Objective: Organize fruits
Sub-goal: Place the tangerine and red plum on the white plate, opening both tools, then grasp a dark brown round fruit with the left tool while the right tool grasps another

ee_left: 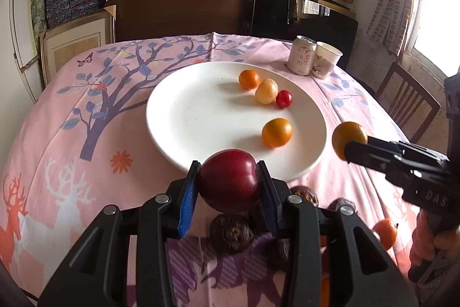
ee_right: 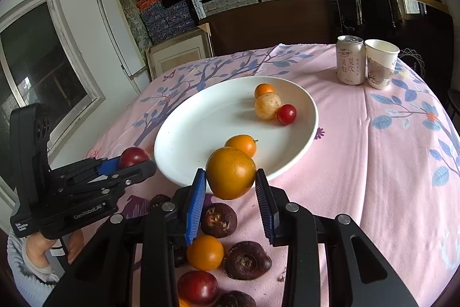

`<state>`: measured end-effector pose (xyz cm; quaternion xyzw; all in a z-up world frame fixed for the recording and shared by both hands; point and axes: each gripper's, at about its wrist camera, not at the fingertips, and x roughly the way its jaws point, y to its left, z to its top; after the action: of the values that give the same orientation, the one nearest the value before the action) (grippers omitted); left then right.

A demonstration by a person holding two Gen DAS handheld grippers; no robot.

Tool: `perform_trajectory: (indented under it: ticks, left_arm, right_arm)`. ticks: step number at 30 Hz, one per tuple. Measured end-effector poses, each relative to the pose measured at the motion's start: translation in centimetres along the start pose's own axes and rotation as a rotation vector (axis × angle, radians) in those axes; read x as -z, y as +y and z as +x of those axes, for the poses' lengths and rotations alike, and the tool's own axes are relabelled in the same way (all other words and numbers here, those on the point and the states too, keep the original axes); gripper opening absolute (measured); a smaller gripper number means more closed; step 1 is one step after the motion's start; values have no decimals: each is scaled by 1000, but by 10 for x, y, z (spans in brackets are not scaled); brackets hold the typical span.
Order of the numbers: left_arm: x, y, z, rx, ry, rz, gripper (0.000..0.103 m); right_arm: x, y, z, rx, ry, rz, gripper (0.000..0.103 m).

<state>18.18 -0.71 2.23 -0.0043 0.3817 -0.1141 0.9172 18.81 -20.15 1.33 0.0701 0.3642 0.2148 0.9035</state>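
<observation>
My left gripper (ee_left: 228, 177) is shut on a dark red plum (ee_left: 228, 181), held just above the near rim of the white plate (ee_left: 195, 117). From the right wrist view the same gripper (ee_right: 135, 161) and plum (ee_right: 132, 156) sit left of the plate (ee_right: 201, 128). My right gripper (ee_right: 231, 179) is shut on an orange fruit (ee_right: 231, 173) near the plate's front edge; it shows in the left wrist view as gripper (ee_left: 349, 147) and orange fruit (ee_left: 346, 135). On the plate lie two small oranges (ee_left: 249, 79) (ee_left: 277, 132), a pale yellow fruit (ee_left: 266, 91) and a red cherry tomato (ee_left: 283, 99).
Loose on the pink cloth under the grippers lie brown water chestnuts (ee_right: 218, 219) (ee_right: 247, 260), an orange (ee_right: 205, 252) and a red plum (ee_right: 197, 287). A drink can (ee_right: 350, 59) and paper cup (ee_right: 381, 64) stand at the far right. A chair (ee_left: 408, 102) stands by the table's right side.
</observation>
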Motion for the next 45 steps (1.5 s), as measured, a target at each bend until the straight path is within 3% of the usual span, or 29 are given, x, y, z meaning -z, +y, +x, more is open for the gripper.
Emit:
perform_trajectory:
  ticks: [4, 8, 16, 19, 28, 35, 45]
  left_arm:
    - [-13, 3, 27, 1, 22, -26, 39]
    - [-12, 7, 34, 12, 6, -44, 62]
    - [4, 23, 17, -7, -22, -72, 72]
    - [16, 28, 11, -21, -19, -85, 77]
    - [50, 23, -9, -55, -22, -65, 88]
    - [64, 9, -9, -71, 6, 6, 89]
    - [66, 6, 7, -94, 73, 24, 89]
  right_arm:
    - [-9, 12, 23, -11, 35, -24, 36]
    - [-13, 11, 28, 18, 28, -32, 46]
    - [-3, -10, 9, 20, -5, 41, 53]
    - [4, -17, -1, 31, -22, 61, 62]
    - [23, -47, -29, 46, -66, 170, 73]
    - [29, -52, -31, 46, -68, 191, 75]
    - [29, -51, -31, 48, -63, 188, 76]
